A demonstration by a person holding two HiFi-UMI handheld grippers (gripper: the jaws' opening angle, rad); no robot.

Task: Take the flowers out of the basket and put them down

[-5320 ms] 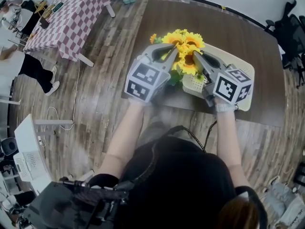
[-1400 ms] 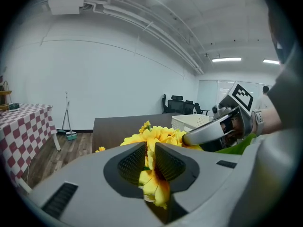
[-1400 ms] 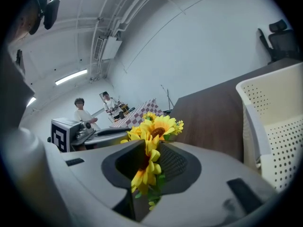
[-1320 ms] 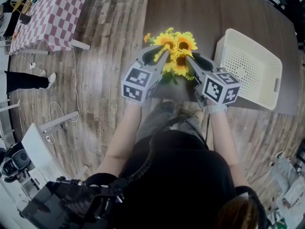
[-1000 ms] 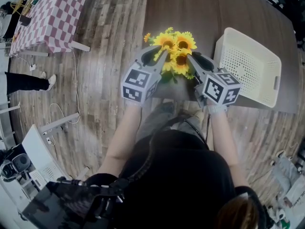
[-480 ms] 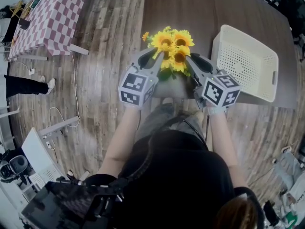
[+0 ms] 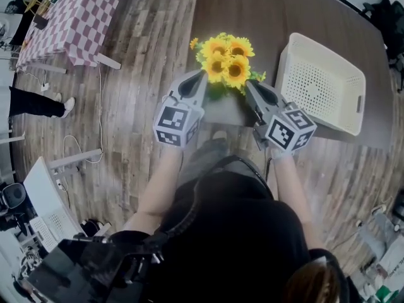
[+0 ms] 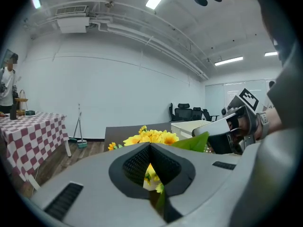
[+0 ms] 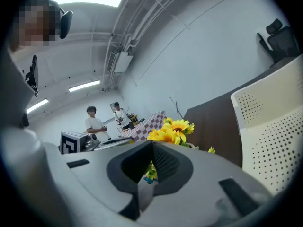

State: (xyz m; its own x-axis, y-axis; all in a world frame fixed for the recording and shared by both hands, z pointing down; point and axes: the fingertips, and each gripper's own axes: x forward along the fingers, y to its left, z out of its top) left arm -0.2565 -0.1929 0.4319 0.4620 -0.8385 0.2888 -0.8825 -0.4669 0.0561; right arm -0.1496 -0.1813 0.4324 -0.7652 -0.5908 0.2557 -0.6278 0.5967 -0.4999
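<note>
The bunch of yellow sunflowers [image 7: 225,59] stands upright on the dark brown table [image 7: 284,11], left of the cream perforated basket [image 7: 344,109], which holds nothing. My left gripper [image 7: 201,74] is shut and empty, just short of the flowers on their left. On their right my right gripper [image 7: 248,83] is also shut and empty. In the left gripper view the flowers [image 8: 150,137] rise beyond the closed jaws, with the right gripper [image 8: 227,129] beside them. The right gripper view looks past closed jaws to the flowers [image 9: 171,128] and the basket [image 9: 272,126].
The table's near edge [image 7: 328,137] runs just behind both grippers. A red-checked table [image 7: 76,17] stands at far left on the wooden floor, with a person [image 7: 28,100] close by. Office chairs [image 7: 385,11] are at far right. A white machine [image 7: 41,201] sits at lower left.
The flowers came out of the basket and now stand left of it. Both grippers have let go, drawn back towards the table's near edge, and their jaws have shut.
</note>
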